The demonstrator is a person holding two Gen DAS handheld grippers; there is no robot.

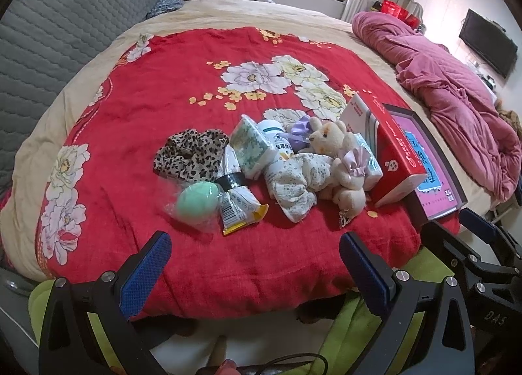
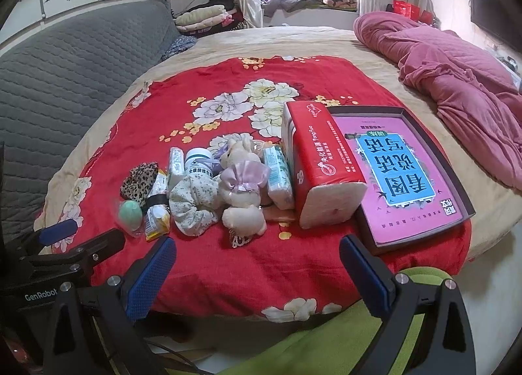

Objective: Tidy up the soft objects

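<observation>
In the left wrist view, the left gripper [image 1: 254,264] hangs over the near edge of the red floral quilt [image 1: 137,120], its blue-padded fingers [image 1: 146,274] spread wide, holding and touching nothing. Just beyond it lies a loose cluster: a leopard-print fabric scrunchie [image 1: 191,155], a mint-green egg-shaped sponge in clear wrap [image 1: 197,201], a yellow-edged snack packet [image 1: 239,208], a white pill bottle [image 1: 277,146], a pale floral cloth scrunchie [image 1: 298,186] and a cream plush bear with a lilac bow [image 1: 339,163]. The bear leans on the cloth scrunchie; a red tissue pack [image 1: 396,155] stands just right of it. Bare quilt lies between the fingers and the cluster.

In the right wrist view, the right gripper [image 2: 257,265] is likewise fully spread and empty, above the quilt's near hem. The bear [image 2: 243,186] sits centre, tissue pack [image 2: 318,172] beside it, then a dark tray holding a pink book [image 2: 406,176] at the quilt's right edge. The left gripper [image 2: 65,234] shows at lower left.
</observation>
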